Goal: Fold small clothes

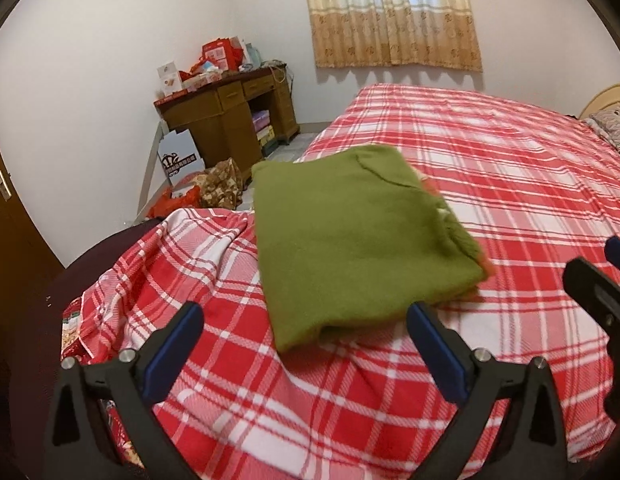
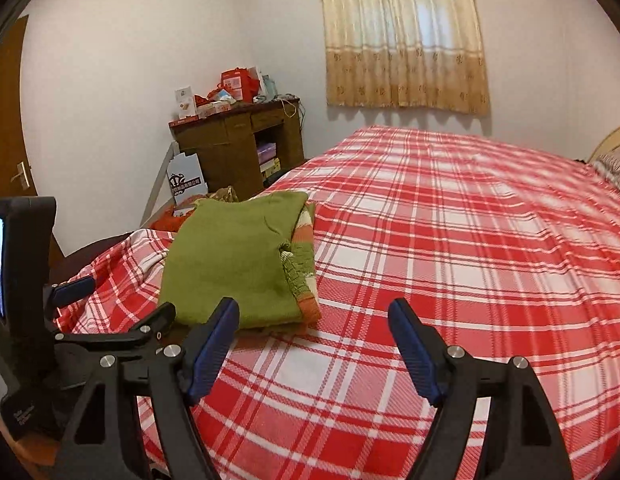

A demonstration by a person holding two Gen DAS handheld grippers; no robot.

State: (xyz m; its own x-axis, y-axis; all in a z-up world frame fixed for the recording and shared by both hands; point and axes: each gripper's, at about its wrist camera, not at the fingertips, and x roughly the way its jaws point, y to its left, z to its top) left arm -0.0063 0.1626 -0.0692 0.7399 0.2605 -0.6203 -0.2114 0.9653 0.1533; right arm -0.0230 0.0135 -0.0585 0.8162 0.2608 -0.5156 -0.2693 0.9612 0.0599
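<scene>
Left hand-held gripper (image 1: 306, 320) wide, empty, just short of the folded green sweater (image 1: 349, 240), which lies flat near the bed (image 1: 509, 184) corner. Right hand-held gripper (image 2: 313, 316) wide, empty beside it; fold apparently complete.

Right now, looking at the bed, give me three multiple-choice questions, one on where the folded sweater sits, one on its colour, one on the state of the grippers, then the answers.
1. Where does the sweater lie?
A. on the wooden desk
B. on the plaid bedspread near the bed's corner
C. on the floor

2. What is the sweater's main colour?
A. olive green
B. navy
C. white

3. How are the grippers?
A. both shut on the sweater
B. one open, one shut
C. both open, holding nothing

Answers: 1 B, the sweater rests folded on the plaid bedspread; 2 A, its top face is green, with orange trim at one edge; 3 C, the left gripper and right gripper show spread fingers clear of the cloth.
</scene>
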